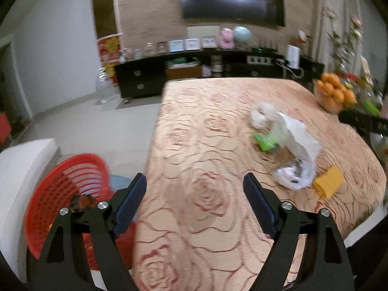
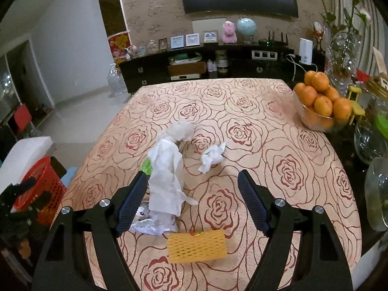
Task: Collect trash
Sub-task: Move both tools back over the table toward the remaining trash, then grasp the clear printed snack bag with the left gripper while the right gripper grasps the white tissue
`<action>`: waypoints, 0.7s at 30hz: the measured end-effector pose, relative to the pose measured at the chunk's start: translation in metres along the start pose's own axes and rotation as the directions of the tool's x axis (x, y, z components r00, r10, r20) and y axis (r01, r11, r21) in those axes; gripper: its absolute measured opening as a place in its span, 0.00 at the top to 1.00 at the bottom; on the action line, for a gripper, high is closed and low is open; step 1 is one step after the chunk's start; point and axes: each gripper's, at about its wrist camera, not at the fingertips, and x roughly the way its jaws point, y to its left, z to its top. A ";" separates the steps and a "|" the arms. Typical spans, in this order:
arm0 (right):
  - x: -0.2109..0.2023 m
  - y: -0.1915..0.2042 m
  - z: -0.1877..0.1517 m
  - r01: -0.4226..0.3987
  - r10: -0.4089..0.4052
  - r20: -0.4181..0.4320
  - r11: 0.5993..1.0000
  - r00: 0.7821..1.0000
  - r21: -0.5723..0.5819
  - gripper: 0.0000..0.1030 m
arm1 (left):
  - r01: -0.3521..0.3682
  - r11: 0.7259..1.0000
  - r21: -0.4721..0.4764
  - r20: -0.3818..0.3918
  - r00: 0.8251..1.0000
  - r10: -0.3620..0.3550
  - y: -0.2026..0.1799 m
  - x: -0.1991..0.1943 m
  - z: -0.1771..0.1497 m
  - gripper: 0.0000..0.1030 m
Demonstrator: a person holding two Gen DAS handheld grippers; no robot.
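Trash lies on the rose-patterned table (image 2: 266, 126): a long white tissue (image 2: 167, 181), a crumpled tissue ball (image 2: 180, 131), a small crumpled tissue (image 2: 212, 156), a clear plastic wrapper (image 2: 152, 224), a green wrapper (image 2: 146, 166) and a yellow foam fruit net (image 2: 197, 246). My right gripper (image 2: 192, 179) is open above the pile, empty. My left gripper (image 1: 195, 183) is open and empty over the table's left edge; the pile (image 1: 295, 140) and yellow net (image 1: 328, 185) lie to its right. A red basket (image 1: 65, 194) stands on the floor at left, with some trash inside.
A glass bowl of oranges (image 2: 320, 101) stands at the table's right side, beside glass vases (image 2: 368, 140). A dark sideboard (image 2: 218, 65) with ornaments lines the far wall. A white block (image 1: 21, 169) sits left of the basket.
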 end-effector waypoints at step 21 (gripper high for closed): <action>0.005 -0.034 -0.005 0.022 -0.019 -0.039 0.996 0.999 0.083 0.28 | 0.348 0.919 0.187 -0.171 0.932 -0.319 -0.115 0.092 0.002 0.21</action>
